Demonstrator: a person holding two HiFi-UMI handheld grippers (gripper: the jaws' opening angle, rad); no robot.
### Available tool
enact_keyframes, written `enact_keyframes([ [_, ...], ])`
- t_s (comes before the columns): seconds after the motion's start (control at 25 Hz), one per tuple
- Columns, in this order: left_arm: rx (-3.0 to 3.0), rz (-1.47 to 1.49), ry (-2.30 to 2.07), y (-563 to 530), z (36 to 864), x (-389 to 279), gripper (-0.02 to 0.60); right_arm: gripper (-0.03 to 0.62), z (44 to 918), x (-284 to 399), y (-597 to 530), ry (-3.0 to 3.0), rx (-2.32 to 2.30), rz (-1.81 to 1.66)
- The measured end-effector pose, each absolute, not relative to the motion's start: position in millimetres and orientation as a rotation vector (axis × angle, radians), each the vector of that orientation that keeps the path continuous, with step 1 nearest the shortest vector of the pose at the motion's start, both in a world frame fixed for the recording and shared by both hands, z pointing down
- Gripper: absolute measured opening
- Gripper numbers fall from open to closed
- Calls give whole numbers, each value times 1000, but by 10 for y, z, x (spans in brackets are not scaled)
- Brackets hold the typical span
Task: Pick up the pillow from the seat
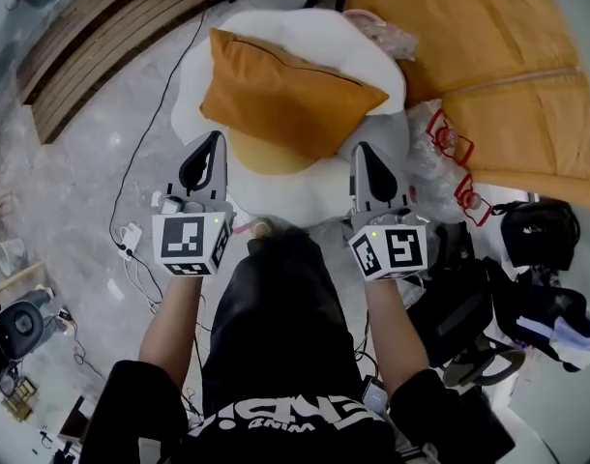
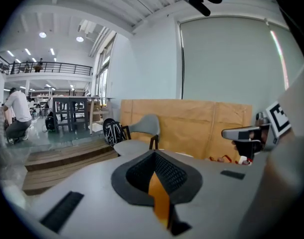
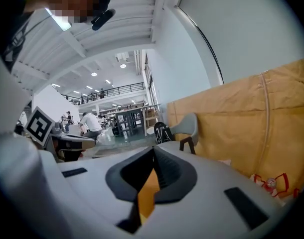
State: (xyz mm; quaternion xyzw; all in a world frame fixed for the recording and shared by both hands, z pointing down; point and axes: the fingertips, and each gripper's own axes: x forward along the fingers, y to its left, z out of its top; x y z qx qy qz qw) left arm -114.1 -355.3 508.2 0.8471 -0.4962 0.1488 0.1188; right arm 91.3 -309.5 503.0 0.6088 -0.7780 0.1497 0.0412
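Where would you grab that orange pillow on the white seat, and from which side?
Probably its near edge, one gripper toward each end, coming from the person's side. The orange pillow lies broad and soft on the white seat, that edge facing the left gripper and right gripper. Both jaws are shut, so they'd open first.

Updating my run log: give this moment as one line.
left hand-held gripper: shut, empty | right hand-held gripper: shut, empty | pillow: on seat, ungripped
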Motion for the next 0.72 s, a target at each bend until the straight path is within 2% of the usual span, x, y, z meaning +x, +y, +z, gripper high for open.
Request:
enact_keyframes([
  [0.24, 2514, 535, -1457, -4067, 5616, -1088, 9, 21, 5673, 940, -3528, -2340, 1782, 498],
  [0.72, 2367, 756, -1354, -4852, 7259, -877, 9, 21, 7271, 1285, -4268, -2164, 1668, 624],
])
